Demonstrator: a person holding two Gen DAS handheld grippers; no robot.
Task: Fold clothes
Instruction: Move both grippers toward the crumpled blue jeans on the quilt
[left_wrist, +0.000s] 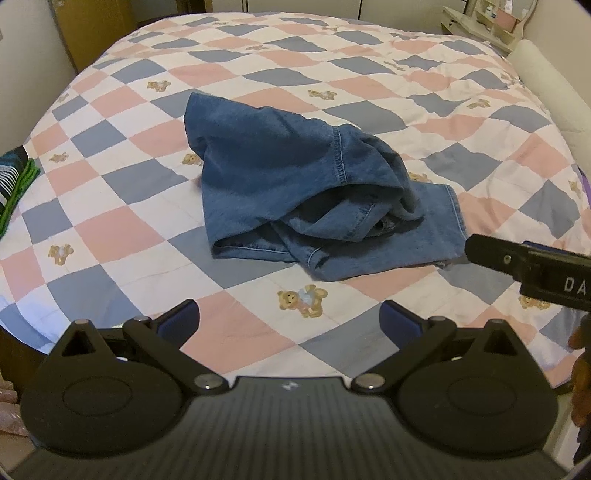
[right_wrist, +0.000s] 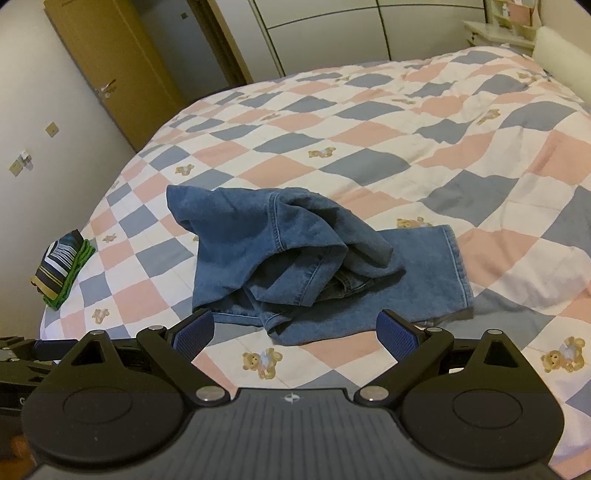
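**A:** Central object?

**B:** A pair of blue denim jeans (left_wrist: 295, 184), lying crumpled in a loose heap on the bed, toward its near half. One leg extends flat to the right, ending in a stitched hem (right_wrist: 456, 266); the remaining cloth is bunched and folded over itself above it, with a seam line running across the raised fold.

**A:** Supporting layer?

**B:** A quilt (left_wrist: 129, 229) in a checked pattern of pink, grey-blue and white squares, with small teddy-bear motifs, covering the whole bed.

**A:** The grippers?

**B:** The left gripper (left_wrist: 290, 317) hangs above the quilt just short of the jeans, its blue-padded fingers spread wide and holding nothing. The right gripper (right_wrist: 295, 328) is likewise spread and empty, its fingertips framing the near edge of the denim without touching it. In the left wrist view the right gripper's black finger enters from the right edge, close to the hem.

**A:** Surroundings?

**B:** A small stack of folded clothes (right_wrist: 61, 273), striped dark over green, sits at the bed's left edge, well apart from the jeans. Beyond are a wooden door (right_wrist: 110, 66), a pale wall and a light-coloured shelf unit (left_wrist: 487, 22) at the far right.
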